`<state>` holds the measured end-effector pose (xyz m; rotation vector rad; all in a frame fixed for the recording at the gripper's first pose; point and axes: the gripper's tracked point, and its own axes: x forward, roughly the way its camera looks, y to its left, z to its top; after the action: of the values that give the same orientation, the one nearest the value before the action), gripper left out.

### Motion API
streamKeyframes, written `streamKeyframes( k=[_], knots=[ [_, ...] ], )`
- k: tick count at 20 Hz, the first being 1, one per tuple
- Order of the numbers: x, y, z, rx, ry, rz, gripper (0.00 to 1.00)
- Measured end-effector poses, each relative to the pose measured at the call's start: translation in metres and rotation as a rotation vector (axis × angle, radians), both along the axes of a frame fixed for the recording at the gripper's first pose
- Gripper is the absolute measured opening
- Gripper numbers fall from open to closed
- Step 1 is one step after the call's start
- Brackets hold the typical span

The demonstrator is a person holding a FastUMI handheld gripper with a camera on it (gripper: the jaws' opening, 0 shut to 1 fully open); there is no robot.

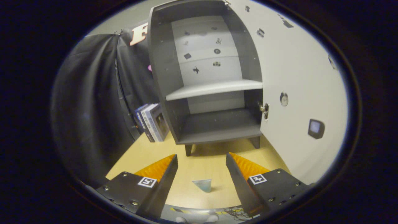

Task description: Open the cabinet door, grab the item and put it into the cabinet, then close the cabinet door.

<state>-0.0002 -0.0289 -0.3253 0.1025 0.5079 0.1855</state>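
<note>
Tongs wide open, holding nothing — small wedge-shaped item between them, probably light, stiff — better gripped across flat sides.

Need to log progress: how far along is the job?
Done: the door stands open, showing the cabinet's bare shelf. In hand: nothing; the gripper is open, with a small item on the table between its fingers. Left: grab the item, put it inside, close the door.

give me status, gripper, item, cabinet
Gripper open, empty, fingers apart. Small item on the table between the fingers, not gripped. Cabinet ahead, door open, shelves bare. Boxes beside the cabinet, off the path.
</note>
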Motion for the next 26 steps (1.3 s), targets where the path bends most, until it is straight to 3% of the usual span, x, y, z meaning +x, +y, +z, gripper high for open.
streamKeyframes(
  k=[4,10,11,14,20,26],
  knots=[
    [0.008,0.011,-0.069,-0.037,0.101,0.032,0.93],
    [0.006,0.016,-0.134,-0.087,0.204,0.055,0.87],
    [0.004,0.015,-0.141,-0.082,0.217,0.051,0.75],
    [0.006,0.013,-0.142,-0.062,0.228,0.024,0.53],
    [0.02,0.01,-0.094,-0.037,0.178,0.028,0.53],
    [0.068,0.016,0.022,-0.023,0.013,0.047,0.53]
  ],
)
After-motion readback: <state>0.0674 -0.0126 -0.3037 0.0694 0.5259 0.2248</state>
